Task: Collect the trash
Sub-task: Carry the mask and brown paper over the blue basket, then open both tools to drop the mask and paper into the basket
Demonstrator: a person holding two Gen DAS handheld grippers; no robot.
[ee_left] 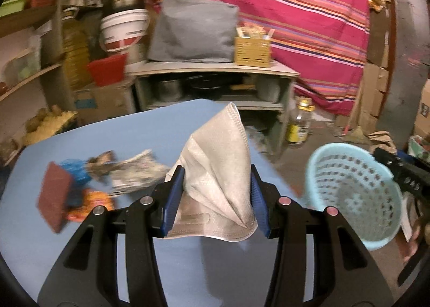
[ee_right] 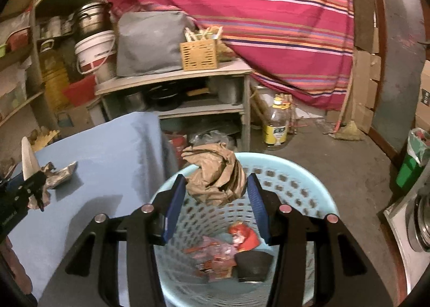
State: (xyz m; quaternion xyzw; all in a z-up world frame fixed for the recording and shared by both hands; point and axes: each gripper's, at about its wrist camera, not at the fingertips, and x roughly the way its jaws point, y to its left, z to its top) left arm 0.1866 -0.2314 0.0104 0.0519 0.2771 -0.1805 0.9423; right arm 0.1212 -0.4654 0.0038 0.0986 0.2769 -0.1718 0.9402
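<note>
Two loads gripped: pale grey folded face mask (ee_left: 217, 172) in left gripper (ee_left: 215, 199), crumpled brown paper (ee_right: 215, 175) in right gripper (ee_right: 216, 204), centre frame above light blue perforated plastic basket (ee_right: 290, 172) (already part-filled); release only once squarely over rim.

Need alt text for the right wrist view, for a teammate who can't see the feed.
The right gripper holds a crumpled brown paper wad between its blue fingers above a light blue perforated basket that already contains red wrappers and a dark object. To the left is a blue table with crumpled foil trash on it.
</note>
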